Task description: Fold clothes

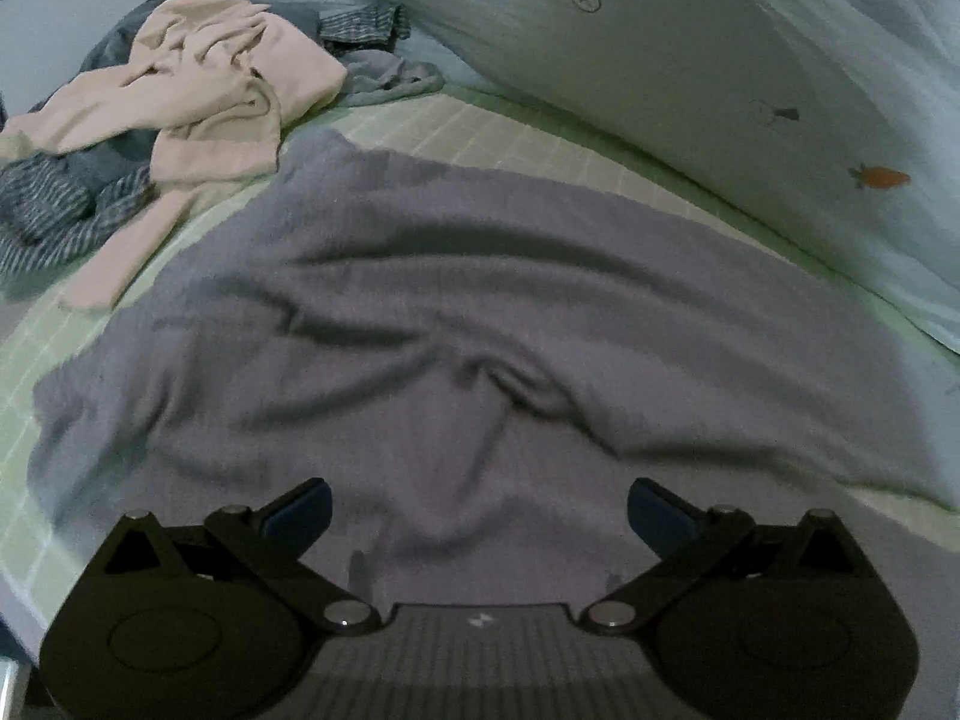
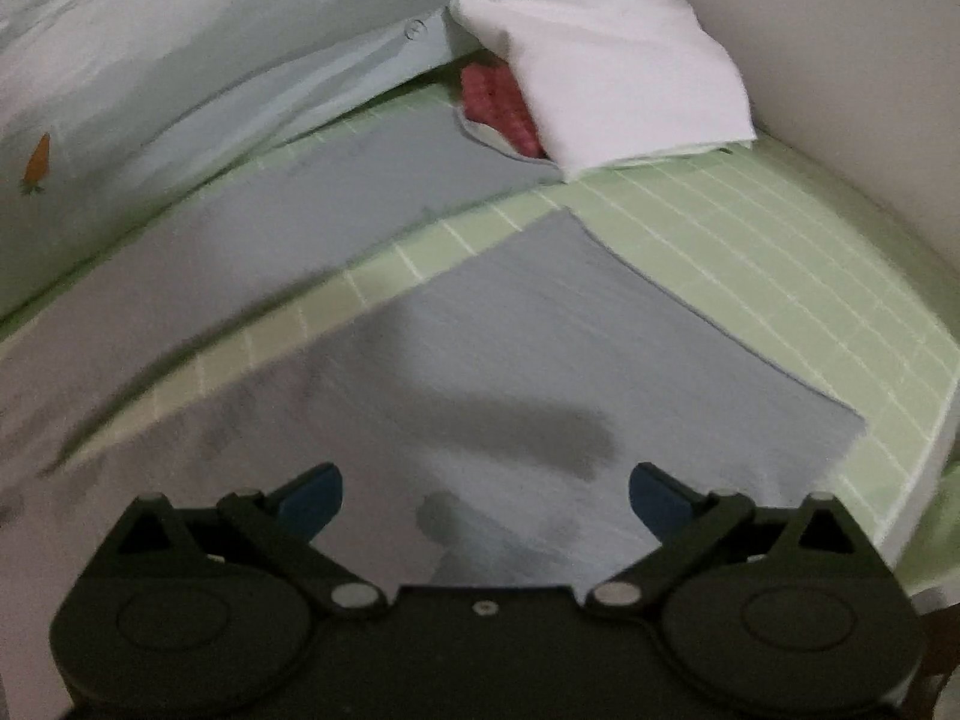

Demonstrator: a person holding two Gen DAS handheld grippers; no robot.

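A grey garment (image 1: 420,312) lies spread and wrinkled on the green checked bed sheet (image 1: 492,138). My left gripper (image 1: 479,510) is open and empty, just above the garment's near part. In the right wrist view the same grey garment (image 2: 540,348) shows two flat legs or panels with a strip of sheet (image 2: 372,276) between them. My right gripper (image 2: 485,501) is open and empty above the nearer panel.
A heap of unfolded clothes, beige (image 1: 198,90) and striped dark grey (image 1: 54,204), lies at the far left. A pale blue quilt with carrot prints (image 1: 750,90) runs along the far side. A folded white cloth (image 2: 606,60) rests over a red item (image 2: 498,102) by the wall.
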